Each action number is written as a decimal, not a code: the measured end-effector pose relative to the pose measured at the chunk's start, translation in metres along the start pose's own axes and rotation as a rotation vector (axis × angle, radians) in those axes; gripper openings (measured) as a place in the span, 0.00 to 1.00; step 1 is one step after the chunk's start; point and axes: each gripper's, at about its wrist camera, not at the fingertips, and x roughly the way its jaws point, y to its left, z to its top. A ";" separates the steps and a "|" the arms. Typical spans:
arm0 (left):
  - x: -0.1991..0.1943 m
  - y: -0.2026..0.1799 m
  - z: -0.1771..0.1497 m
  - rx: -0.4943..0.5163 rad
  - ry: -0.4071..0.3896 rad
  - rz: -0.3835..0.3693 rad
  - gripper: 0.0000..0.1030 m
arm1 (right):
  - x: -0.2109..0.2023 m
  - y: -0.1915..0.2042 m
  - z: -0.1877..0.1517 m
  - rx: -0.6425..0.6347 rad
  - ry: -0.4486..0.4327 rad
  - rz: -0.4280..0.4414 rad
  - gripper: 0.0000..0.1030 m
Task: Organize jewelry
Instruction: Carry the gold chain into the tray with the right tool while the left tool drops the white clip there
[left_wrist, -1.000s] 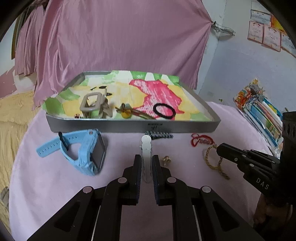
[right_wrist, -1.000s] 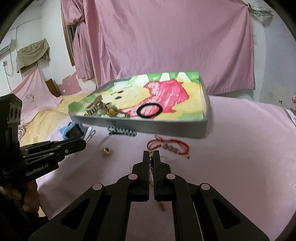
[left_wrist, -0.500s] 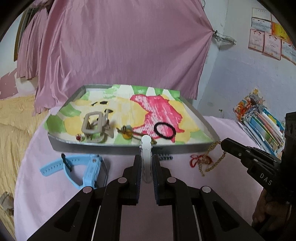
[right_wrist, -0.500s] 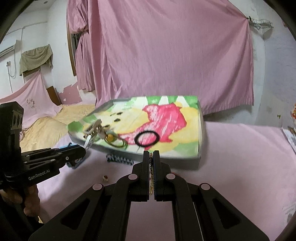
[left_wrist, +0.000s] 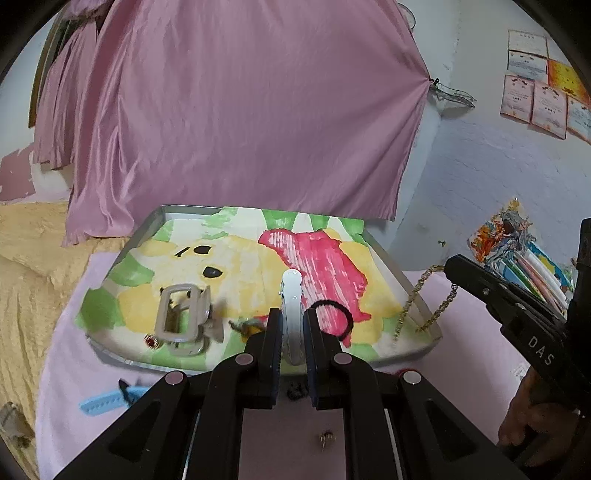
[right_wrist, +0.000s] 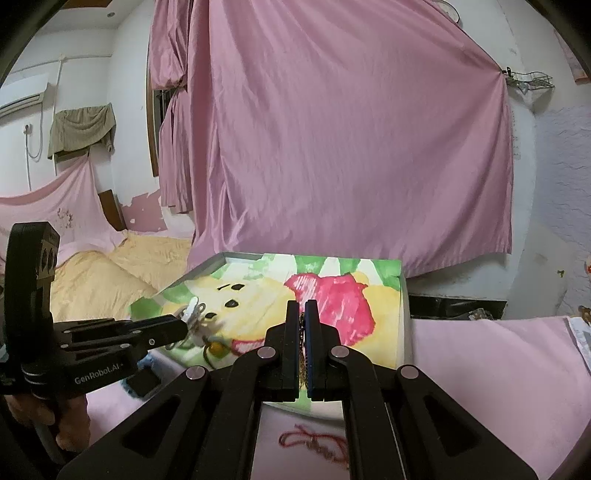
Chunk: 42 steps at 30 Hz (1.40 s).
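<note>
**Two pieces aloft over the tray, several more left on the cloth**

Already in the tray (left_wrist: 388, 258): beige claw clip (left_wrist: 181, 319) toward 9 o'clock, black hair tie (left_wrist: 332, 317) at about 5 o'clock on the red patch, small red stud (left_wrist: 152, 341) by the near rim, and a tangled piece with a yellow bead (right_wrist: 216, 347), too blurred to name.

In transit: white hair clip (left_wrist: 291, 295) clamped between the jaws of the left gripper (left_wrist: 291, 332), poking forward above the near half of the tray. Gold chain (left_wrist: 424, 291) pinched in the right gripper (right_wrist: 303, 347), jaws closed on it, hanging in a loop over the tray's 3 o'clock rim. Neither piece set down yet.

Still out on the pink tablecloth (right_wrist: 480, 369): blue watch strap (left_wrist: 101, 400) at 7 o'clock of the tray, red cord bracelet (right_wrist: 314, 445) at 6 o'clock below the right gripper, a dark beaded piece (left_wrist: 295, 391) just off the near rim, a small gold ring or stud (left_wrist: 327, 437) nearer the camera.

Judged roughly halfway: four items placed, two about to be released, four more to fetch.
</note>
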 end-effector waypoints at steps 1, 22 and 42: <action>0.004 0.000 0.002 -0.001 0.003 -0.003 0.11 | 0.005 -0.001 0.000 0.004 0.005 0.001 0.03; 0.075 -0.003 -0.005 0.012 0.227 0.001 0.11 | 0.089 -0.022 -0.041 0.127 0.286 0.054 0.04; 0.034 -0.004 -0.002 0.027 0.127 0.053 0.12 | 0.044 -0.020 -0.037 0.126 0.165 0.008 0.36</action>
